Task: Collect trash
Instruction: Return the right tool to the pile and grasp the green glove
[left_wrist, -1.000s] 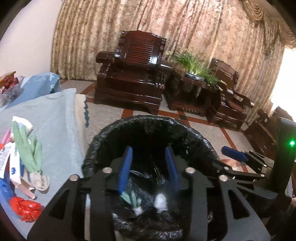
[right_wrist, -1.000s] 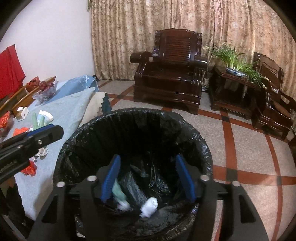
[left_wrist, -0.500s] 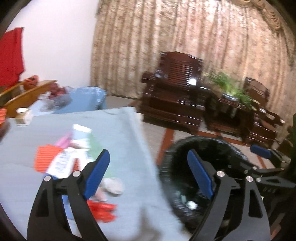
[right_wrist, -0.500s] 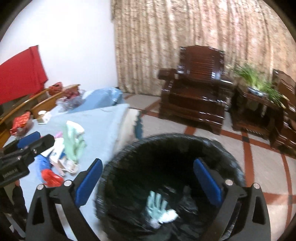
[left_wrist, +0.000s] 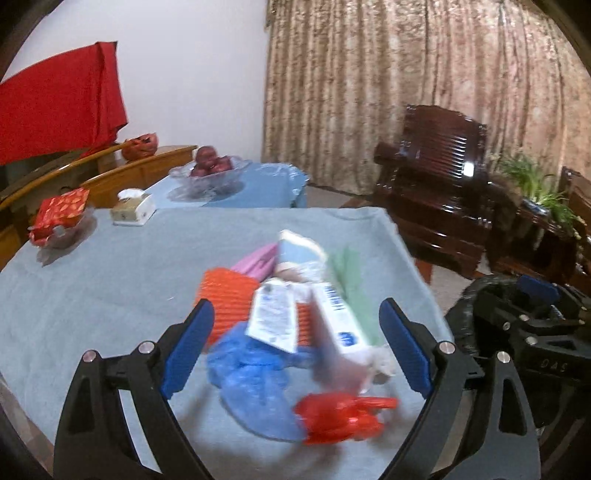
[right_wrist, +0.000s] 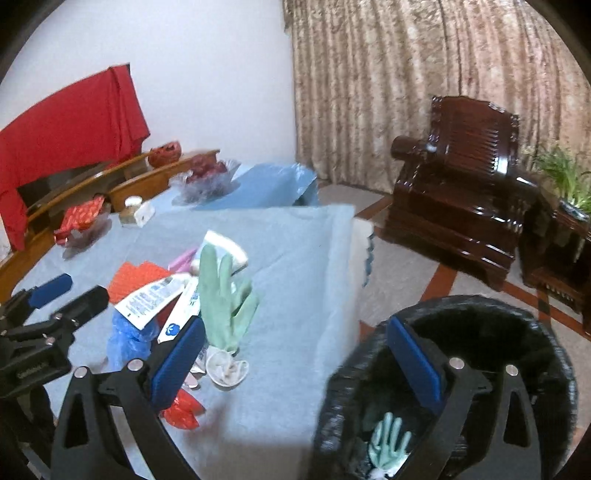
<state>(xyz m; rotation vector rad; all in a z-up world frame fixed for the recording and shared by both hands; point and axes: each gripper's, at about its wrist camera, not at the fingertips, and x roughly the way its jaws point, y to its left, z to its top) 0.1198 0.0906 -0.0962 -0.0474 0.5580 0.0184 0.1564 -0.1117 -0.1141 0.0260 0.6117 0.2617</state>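
Fingers of both grippers, left gripper (left_wrist: 295, 345) and right gripper (right_wrist: 295, 363), spread empty, have swung from bin (right_wrist: 554, 373) to table (left_wrist: 110, 280); remaining trash pile (left_wrist: 291, 314) lies near its bin-side edge, one glove (right_wrist: 389, 439) binned.

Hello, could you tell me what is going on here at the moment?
A person is clearing trash off a table with two handheld grippers. Both the left gripper and the right gripper are open and empty. A green glove already lies in the black-lined bin, while another green glove, wrappers and a red scrap remain on the blue tablecloth.
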